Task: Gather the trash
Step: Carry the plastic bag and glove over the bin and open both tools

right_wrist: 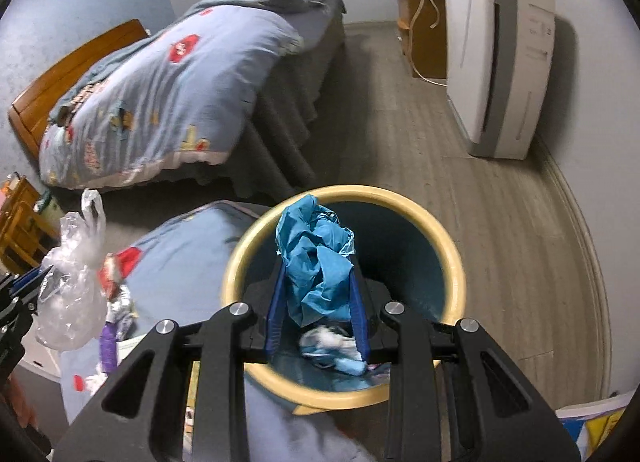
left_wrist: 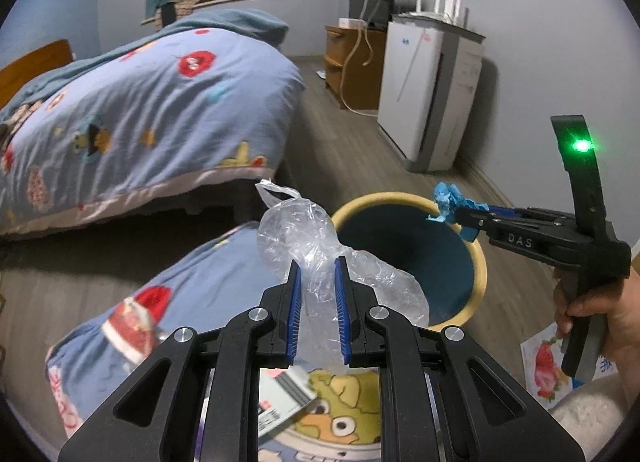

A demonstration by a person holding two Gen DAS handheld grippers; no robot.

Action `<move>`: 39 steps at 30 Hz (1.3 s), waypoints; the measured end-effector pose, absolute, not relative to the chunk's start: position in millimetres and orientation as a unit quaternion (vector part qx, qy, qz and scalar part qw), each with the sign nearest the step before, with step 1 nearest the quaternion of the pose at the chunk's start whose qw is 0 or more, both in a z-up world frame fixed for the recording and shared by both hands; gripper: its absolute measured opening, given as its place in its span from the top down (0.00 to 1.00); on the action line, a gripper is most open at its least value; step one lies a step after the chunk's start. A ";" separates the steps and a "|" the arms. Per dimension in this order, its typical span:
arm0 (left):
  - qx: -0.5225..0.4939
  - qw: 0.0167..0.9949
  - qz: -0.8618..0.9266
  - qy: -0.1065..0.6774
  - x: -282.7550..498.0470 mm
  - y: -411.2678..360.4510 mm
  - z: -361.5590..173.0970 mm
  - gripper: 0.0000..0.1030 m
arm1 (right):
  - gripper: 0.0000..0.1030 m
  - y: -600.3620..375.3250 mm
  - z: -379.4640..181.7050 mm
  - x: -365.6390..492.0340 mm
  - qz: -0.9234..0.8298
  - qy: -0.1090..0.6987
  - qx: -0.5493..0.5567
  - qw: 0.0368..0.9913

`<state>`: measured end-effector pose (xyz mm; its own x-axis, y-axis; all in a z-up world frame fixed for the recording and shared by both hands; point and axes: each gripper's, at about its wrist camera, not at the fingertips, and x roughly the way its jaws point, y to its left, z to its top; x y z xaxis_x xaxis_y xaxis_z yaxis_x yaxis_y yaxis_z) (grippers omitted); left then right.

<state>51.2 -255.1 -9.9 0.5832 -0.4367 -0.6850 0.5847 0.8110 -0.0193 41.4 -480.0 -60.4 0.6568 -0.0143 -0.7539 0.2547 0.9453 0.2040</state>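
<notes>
Left hand-held gripper (left_wrist: 317, 290) clamping crinkled clear plastic bag (left_wrist: 316, 246), right hand-held gripper (right_wrist: 318, 294) pinching crumpled blue paper (right_wrist: 316, 258) over yellow-rimmed bin (right_wrist: 456, 258).

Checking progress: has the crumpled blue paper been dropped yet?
No, the right gripper grips the crumpled blue paper above the yellow-rimmed bin.
</notes>
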 end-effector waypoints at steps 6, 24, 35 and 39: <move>0.127 0.873 -0.302 0.361 54.7 -288.6 -29.8 0.84 | 0.73 -493.1 -82.0 42.6 -0.081 0.430 0.159 0.885; 0.195 0.835 -0.325 0.399 56.5 -357.1 -97.0 0.79 | 0.70 -520.6 -125.9 42.4 -0.118 0.467 0.241 0.843; 0.181 0.853 -0.300 0.388 59.8 -346.7 -89.7 0.28 | 0.30 -525.6 -117.4 36.5 -0.143 0.446 0.262 0.844; 0.184 0.857 -0.293 0.381 57.8 -341.3 -85.2 0.17 | 0.13 -521.6 -106.5 37.1 -0.146 0.438 0.256 0.849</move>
